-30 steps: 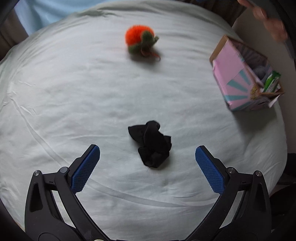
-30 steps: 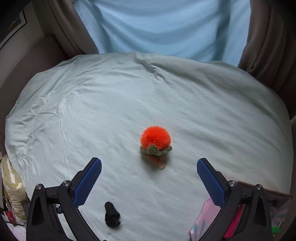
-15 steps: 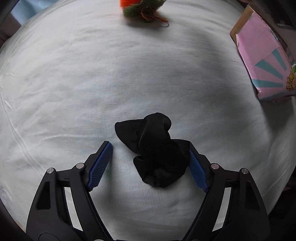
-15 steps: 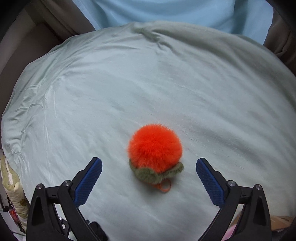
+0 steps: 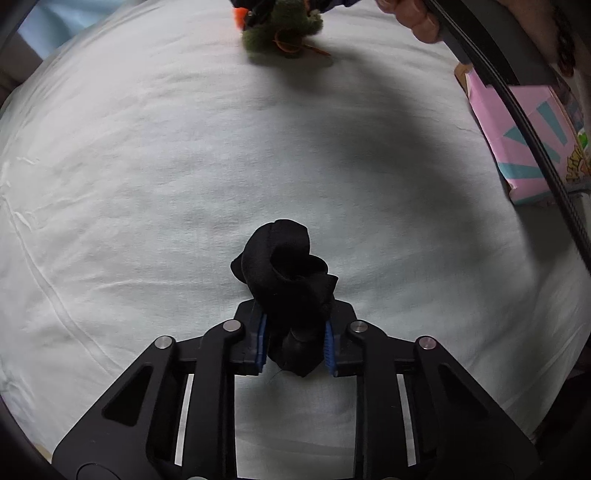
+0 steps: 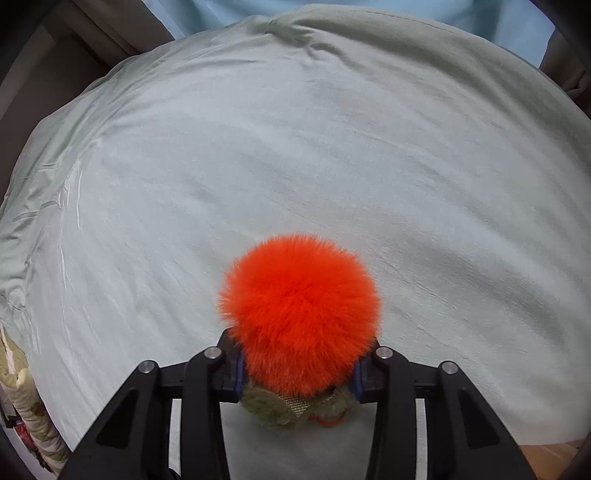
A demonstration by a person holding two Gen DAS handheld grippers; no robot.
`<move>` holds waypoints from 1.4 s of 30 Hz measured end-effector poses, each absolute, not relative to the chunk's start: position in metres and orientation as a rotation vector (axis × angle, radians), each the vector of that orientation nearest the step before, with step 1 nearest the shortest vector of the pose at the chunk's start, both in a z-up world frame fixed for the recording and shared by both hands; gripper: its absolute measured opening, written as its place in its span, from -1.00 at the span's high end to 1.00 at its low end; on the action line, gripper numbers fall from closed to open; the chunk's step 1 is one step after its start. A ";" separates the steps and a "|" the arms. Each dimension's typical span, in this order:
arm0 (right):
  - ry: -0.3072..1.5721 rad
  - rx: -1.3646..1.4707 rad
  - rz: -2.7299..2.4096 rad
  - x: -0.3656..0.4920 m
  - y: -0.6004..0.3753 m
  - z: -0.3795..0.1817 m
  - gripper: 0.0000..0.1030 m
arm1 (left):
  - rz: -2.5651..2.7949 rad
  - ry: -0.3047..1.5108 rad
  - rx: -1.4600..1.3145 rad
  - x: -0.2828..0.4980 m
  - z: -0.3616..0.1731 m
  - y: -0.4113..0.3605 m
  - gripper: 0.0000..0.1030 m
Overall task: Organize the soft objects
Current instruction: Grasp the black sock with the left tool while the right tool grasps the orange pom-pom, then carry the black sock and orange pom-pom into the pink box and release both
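Note:
A crumpled black sock lies on the pale green bed cover. My left gripper is closing on it, and its blue pads press the sock's near end from both sides. In the right wrist view a fluffy orange pompom toy with a green knitted base sits on the same cover. My right gripper is closing around it, pads squeezing the toy's lower part. The same toy appears at the top of the left wrist view, with the right gripper over it.
A pink and teal cardboard box stands at the right edge of the bed. A person's hand holds the right gripper at the top right. Patterned fabric hangs off the bed's left side. Curtains and a light blue wall lie beyond.
Both grippers came down onto the bed and went from wide open to closed, the left on the black sock and the right on the orange pompom toy.

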State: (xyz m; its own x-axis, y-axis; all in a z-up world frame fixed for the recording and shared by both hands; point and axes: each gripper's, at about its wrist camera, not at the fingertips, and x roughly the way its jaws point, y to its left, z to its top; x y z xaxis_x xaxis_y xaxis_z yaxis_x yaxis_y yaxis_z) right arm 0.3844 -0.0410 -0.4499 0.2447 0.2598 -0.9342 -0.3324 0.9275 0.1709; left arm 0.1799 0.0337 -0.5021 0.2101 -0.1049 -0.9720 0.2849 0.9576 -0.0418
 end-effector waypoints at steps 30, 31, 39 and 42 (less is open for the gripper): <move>0.956 0.038 0.318 0.221 -0.075 -0.225 0.30 | -0.298 1.060 0.192 0.148 -0.297 0.070 0.63; 0.949 0.049 0.307 0.210 -0.081 -0.215 0.30 | -0.306 1.049 0.192 0.147 -0.286 0.068 0.63; 0.888 0.120 0.186 0.126 -0.143 -0.164 0.30 | -0.399 0.952 0.178 0.143 -0.202 0.022 0.63; 0.875 0.149 0.139 0.102 -0.172 -0.158 0.30 | -0.442 0.926 0.193 0.140 -0.180 -0.011 0.63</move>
